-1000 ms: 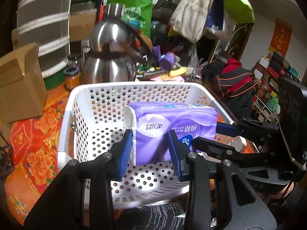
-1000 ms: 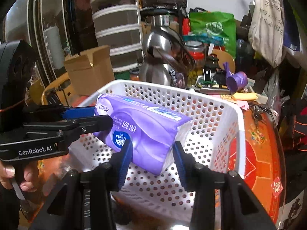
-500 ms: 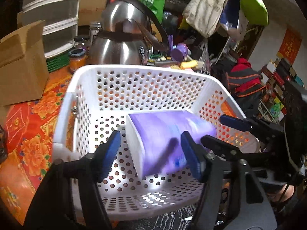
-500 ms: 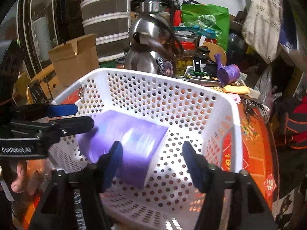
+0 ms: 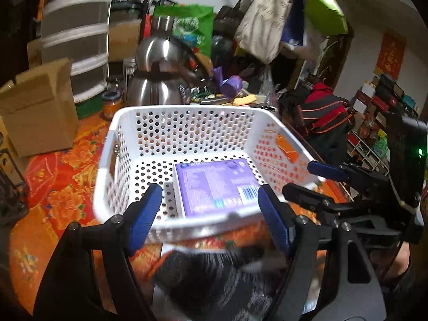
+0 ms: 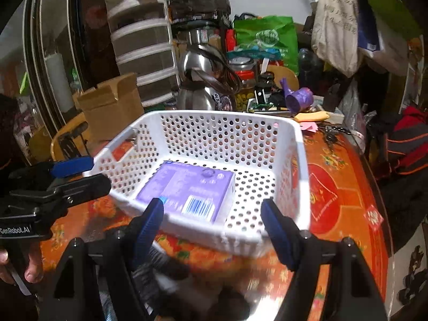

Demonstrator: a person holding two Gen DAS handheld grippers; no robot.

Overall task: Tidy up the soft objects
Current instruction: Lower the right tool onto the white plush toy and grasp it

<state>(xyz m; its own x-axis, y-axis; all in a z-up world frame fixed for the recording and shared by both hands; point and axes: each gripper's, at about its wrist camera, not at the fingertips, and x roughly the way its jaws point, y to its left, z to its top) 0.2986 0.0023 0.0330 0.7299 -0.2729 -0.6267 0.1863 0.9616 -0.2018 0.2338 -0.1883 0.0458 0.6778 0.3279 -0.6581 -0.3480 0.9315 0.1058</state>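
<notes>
tissue pack (image 5: pixel 216 187) laid flat in basket (image 5: pixel 184 115) | judged light, squashy; best gripped across short sides | both hand-held grippers (image 5: pixel 210 214) (image 6: pixel 212 227) spread wide, nothing held

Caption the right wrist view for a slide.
Purple tissue pack lies flat in the white basket; right gripper open above.

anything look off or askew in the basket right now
Nothing stands out. The purple tissue pack lies flat on the floor of the white perforated plastic basket, barcode side up, and the basket looks undamaged.
</notes>
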